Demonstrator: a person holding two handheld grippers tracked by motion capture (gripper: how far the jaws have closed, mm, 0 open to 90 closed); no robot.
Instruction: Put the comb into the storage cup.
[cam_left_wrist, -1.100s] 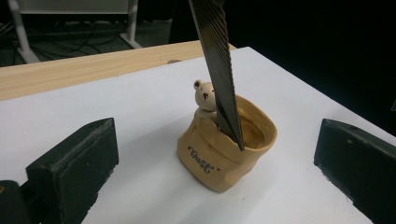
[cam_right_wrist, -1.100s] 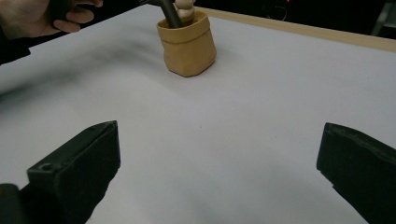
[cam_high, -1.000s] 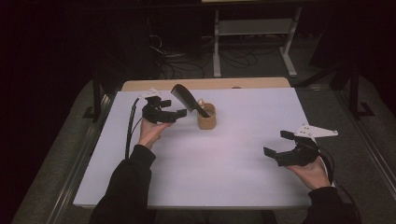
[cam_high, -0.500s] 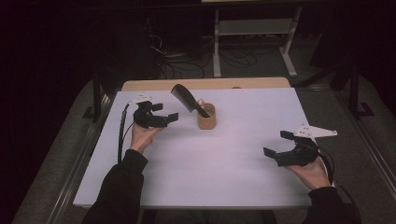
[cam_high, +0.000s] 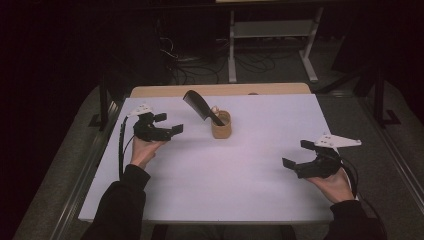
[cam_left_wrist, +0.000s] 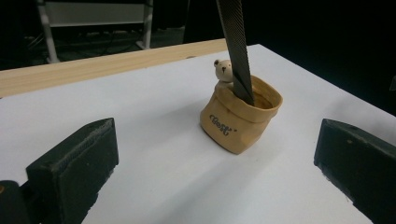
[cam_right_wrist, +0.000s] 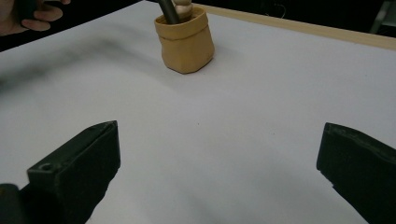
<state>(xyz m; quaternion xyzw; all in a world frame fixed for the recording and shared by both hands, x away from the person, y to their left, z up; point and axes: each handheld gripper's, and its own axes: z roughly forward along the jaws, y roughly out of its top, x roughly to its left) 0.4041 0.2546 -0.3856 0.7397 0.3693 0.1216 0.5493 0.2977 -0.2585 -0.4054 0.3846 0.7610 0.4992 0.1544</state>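
A small tan bag-shaped cup (cam_high: 221, 126) (cam_left_wrist: 239, 118) (cam_right_wrist: 185, 42) stands upright on the white table, with a tiny bear figure (cam_left_wrist: 223, 71) at its rim. A black comb (cam_high: 201, 106) (cam_left_wrist: 236, 44) leans out of the cup toward the upper left. My left gripper (cam_high: 168, 125) (cam_left_wrist: 219, 172) is open, held above the table to the left of the cup, nothing between its jaws. My right gripper (cam_high: 298, 154) (cam_right_wrist: 219, 168) is open too, over the table's right part, far from the cup and pointed toward it.
The white table top (cam_high: 260, 150) has a wooden strip (cam_high: 220, 90) along its far edge. Beyond it stand a metal shelf frame (cam_high: 270, 35) and cables on a dark floor. A hand (cam_right_wrist: 39, 14) shows at the top left of the right gripper view.
My left gripper has drawn back to the left, away from the cup and comb, and stands open. The right gripper has stayed put.
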